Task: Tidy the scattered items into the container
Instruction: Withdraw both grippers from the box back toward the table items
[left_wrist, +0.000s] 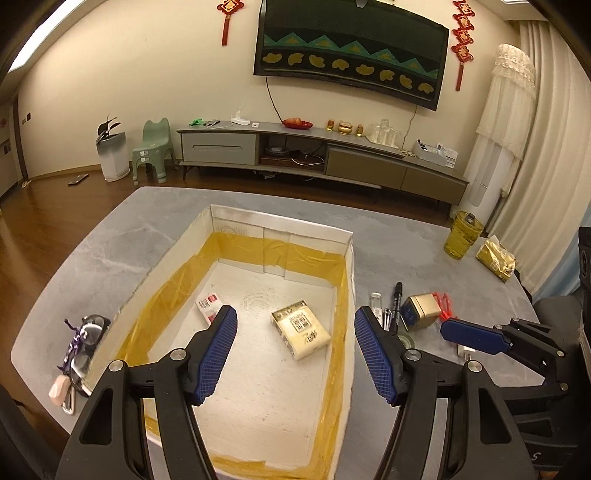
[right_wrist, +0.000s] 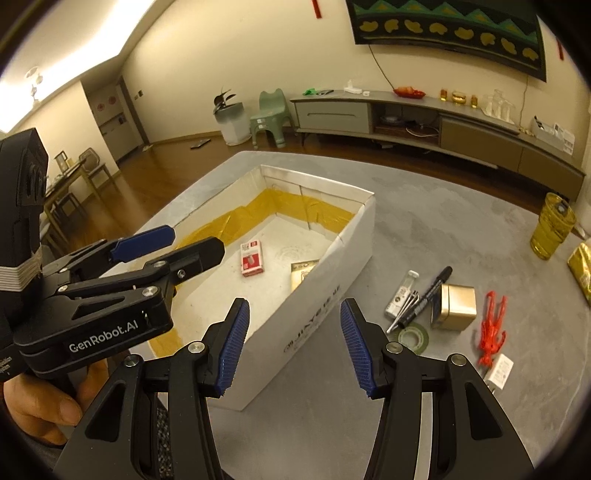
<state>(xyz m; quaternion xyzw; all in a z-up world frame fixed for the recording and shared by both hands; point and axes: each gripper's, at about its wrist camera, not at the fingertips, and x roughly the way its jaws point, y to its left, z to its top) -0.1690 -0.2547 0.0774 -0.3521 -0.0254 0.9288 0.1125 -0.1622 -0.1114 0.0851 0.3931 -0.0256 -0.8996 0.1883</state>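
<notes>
Both tongs gape wide and empty: my left gripper (left_wrist: 295, 350) over the white box (left_wrist: 349, 258) at frame centre, my right gripper (right_wrist: 293, 345) low, the gold tin (right_wrist: 456, 306) lying right of centre on the table (right_wrist: 461, 229).

Black grippers (left_wrist: 295, 349), ribbed blue pads (right_wrist: 232, 347)

White box (right_wrist: 325, 295) lined with yellow tape; red-and-white pack (right_wrist: 252, 257) inside; gold tin (right_wrist: 456, 304), red lobster toy (right_wrist: 491, 332) on the grey marbled table (right_wrist: 424, 229)
</notes>
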